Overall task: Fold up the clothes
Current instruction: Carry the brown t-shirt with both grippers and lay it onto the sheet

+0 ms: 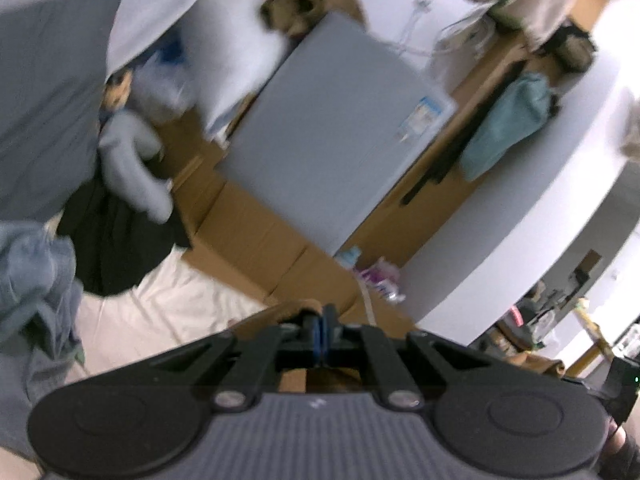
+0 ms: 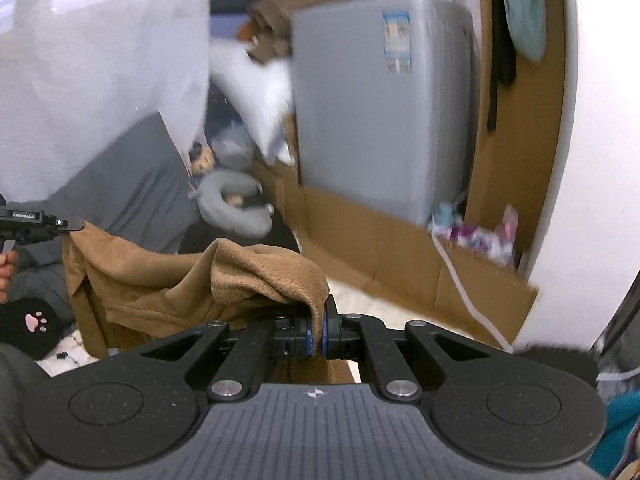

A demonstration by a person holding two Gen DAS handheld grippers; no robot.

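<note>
Only readable-ish label is the blue and white sticker (image 2: 397, 42) sitting near the top of the tall grey appliance (image 2: 372, 100), way too blurry to make out. In front of that appliance, the right gripper (image 2: 317, 330) is pinching a fold of the fuzzy tan-brown garment (image 2: 256, 276) with its jaws pressed nearly together. The left gripper (image 2: 74, 224) is clamping the garment's other corner, further left of the appliance, so the cloth is hanging stretched between both.
</note>
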